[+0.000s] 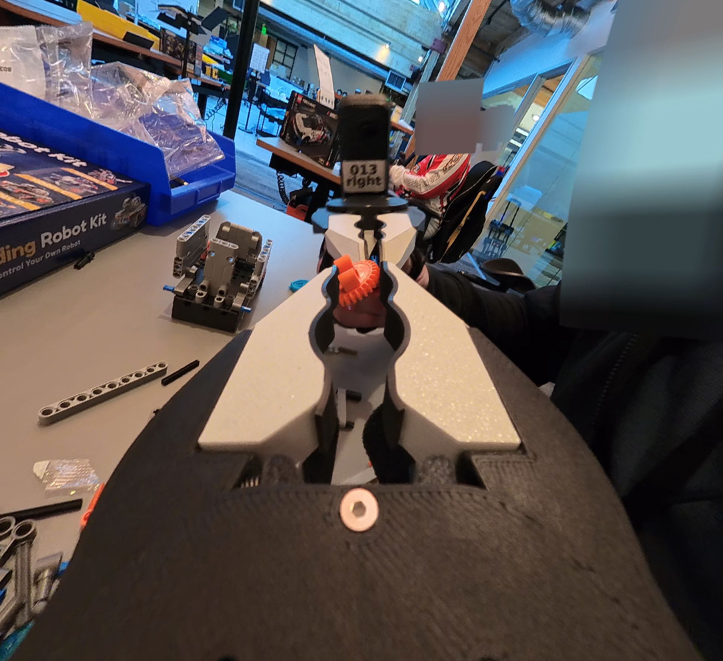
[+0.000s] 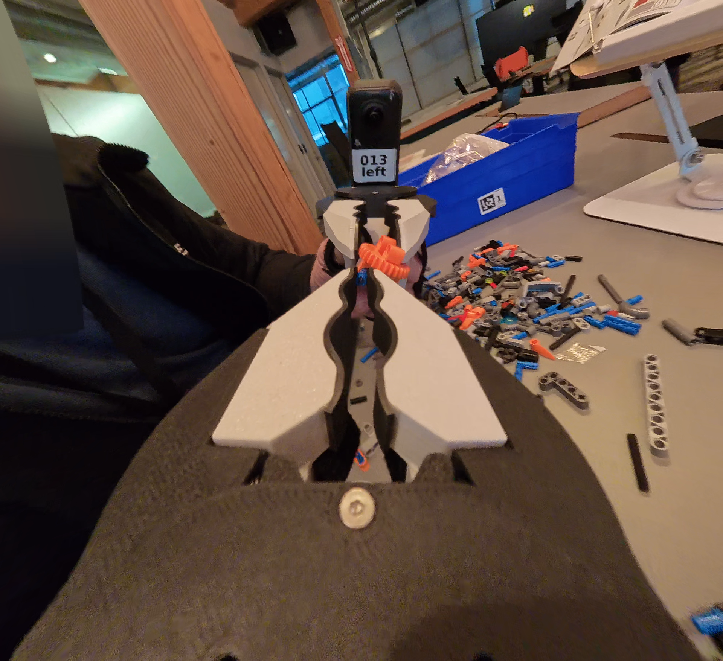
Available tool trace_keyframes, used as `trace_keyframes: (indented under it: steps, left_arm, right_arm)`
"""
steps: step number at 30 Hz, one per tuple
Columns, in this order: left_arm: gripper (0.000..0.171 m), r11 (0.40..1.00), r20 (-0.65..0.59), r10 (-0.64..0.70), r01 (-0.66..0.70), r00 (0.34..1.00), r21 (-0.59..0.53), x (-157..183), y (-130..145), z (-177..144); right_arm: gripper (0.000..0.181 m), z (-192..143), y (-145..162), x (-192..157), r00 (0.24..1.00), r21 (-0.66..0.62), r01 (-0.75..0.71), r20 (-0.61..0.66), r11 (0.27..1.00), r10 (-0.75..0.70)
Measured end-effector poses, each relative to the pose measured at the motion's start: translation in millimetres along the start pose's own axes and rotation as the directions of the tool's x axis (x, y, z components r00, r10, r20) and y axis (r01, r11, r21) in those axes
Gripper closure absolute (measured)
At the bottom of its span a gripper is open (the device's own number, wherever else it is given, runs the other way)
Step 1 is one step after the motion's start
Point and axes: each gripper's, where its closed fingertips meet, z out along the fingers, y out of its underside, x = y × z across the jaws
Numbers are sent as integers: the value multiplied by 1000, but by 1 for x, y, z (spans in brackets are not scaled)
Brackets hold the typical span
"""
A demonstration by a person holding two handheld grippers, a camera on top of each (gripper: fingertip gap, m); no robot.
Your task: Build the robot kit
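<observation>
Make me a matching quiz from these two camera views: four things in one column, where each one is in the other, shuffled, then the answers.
Things:
1. orange gear
2. small blue pin
3. clear plastic bags
4. long grey beam with holes

Places:
A. lying flat on the grey table
B. in the blue bin
C. at the tips of the left gripper
D. at the tips of the right gripper

Pairs: 1-C, 2-D, 3-B, 4-A
</observation>
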Motion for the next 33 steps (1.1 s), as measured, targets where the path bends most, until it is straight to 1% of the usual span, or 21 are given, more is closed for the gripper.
trace_keyframes:
  steps: [3,8,14,18,20,24,28,30,31,33]
  left_arm:
    - [153,1000,-19,-8,8,1000,23,4,-4,0]
    - [153,998,-30,-28,30,999,51,3,-7,1]
    - [153,998,10,-41,40,999,48,-6,-5,0]
    - [153,998,20,-36,35,999,47,-8,-5,1]
    - [153,998,21,-35,34,999,49,-9,-5,0]
    - [153,999,22,-33,32,999,44,-9,-5,0]
    - [153,999,27,-32,31,999,29,-11,-2,1]
    - [153,999,34,-29,29,999,14,-13,-1,0]
    - [153,999,41,-32,32,999,-7,-16,2,0]
    - [153,999,39,-52,53,998,-13,-18,3,-2]
  right_arm:
    - [178,0,-3,-3,998,27,-42,43,999,41]
    - [178,1,-5,-2,993,49,-99,64,994,96]
    - [178,0,-4,8,995,56,-100,3,993,100]
    - [178,-1,-5,10,995,60,-98,-9,993,99]
    - [175,-2,-6,12,995,67,-101,-18,993,103]
    - [176,-3,-5,14,994,59,-102,-32,993,104]
    - [179,-3,0,16,994,30,-97,-51,995,98]
    - [179,-6,3,21,992,15,-100,-79,995,100]
    - [179,-8,6,24,990,-2,-100,-98,995,99]
    - [178,-12,11,29,987,-43,-94,-135,995,88]
